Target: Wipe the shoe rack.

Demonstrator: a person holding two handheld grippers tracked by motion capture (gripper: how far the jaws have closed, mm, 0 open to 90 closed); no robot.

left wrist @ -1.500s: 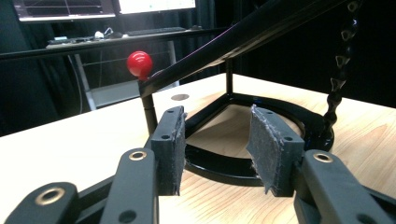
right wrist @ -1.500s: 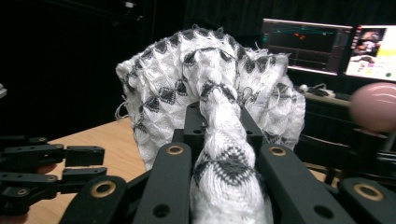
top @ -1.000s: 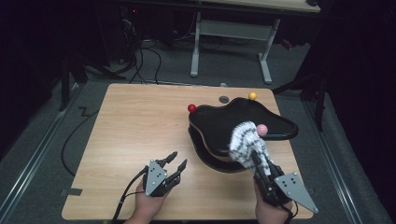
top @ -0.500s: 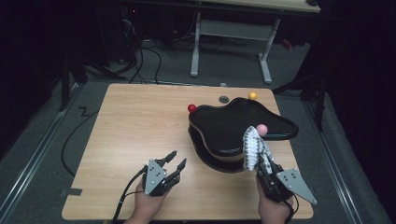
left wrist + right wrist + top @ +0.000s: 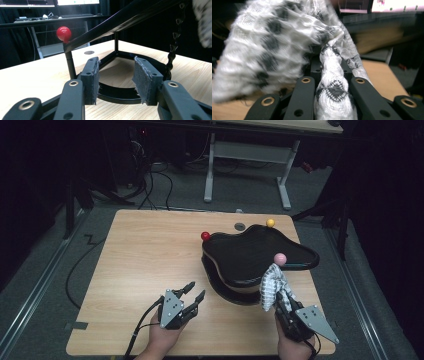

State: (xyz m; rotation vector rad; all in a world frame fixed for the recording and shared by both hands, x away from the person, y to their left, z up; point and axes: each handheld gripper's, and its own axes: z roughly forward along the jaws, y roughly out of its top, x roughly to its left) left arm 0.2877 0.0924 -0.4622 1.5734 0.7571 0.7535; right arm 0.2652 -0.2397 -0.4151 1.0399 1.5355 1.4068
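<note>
In the high view we see the left hand-held gripper (image 5: 194, 293) resting low over the near part of the wooden surface (image 5: 145, 255), well apart from the other one. Its jaws stand partly open and nothing is between them. The right hand-held gripper (image 5: 281, 301) is at the near right corner of the surface. It is clamped on a white and dark checked cloth (image 5: 272, 285), which rises from the jaws and hangs just in front of the black curved tray (image 5: 240, 251). This tray stands on thin posts over a black base. Three small balls sit at its edge: a red ball (image 5: 205, 236), a yellow ball (image 5: 270, 222) and a pink ball (image 5: 280, 257), which is just above the cloth.

In the left gripper view we look between the two padded jaws, which are apart with only bare wood between them. Behind them we see the black base (image 5: 117, 90), a post with the red ball (image 5: 63, 33) on top, and the slanted tray edge (image 5: 125, 20).

In the right gripper view the cloth (image 5: 274, 45) is pinched tightly between the jaws, a twisted fold (image 5: 333, 82) runs down between them, and the rest spreads out blurred above.
</note>
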